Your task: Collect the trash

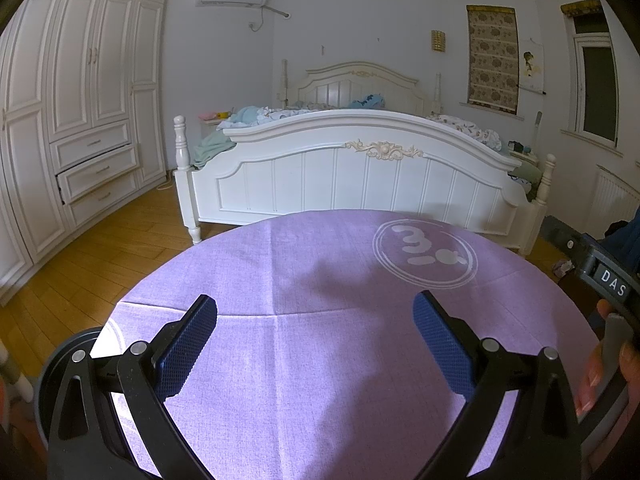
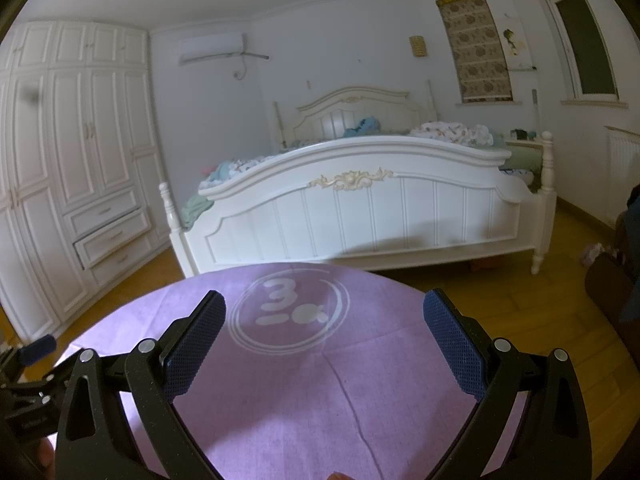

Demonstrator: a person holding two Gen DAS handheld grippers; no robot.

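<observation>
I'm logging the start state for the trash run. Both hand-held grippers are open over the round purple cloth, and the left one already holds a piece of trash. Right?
Not quite. The left hand-held gripper holds nothing: the left wrist view shows only bare purple cloth between its spread fingers. The rest stands: the right hand-held gripper is open over the cloth too.

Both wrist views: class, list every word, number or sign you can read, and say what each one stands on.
"DAS": white letters on a dark label on the right gripper's body, seen in the left wrist view.
"3": large white numeral inside a circular white logo printed on the purple tablecloth; the shapes below it are not letters.
Small print on the black clamp at the lower left of the right wrist view: too blurred to read.
</observation>
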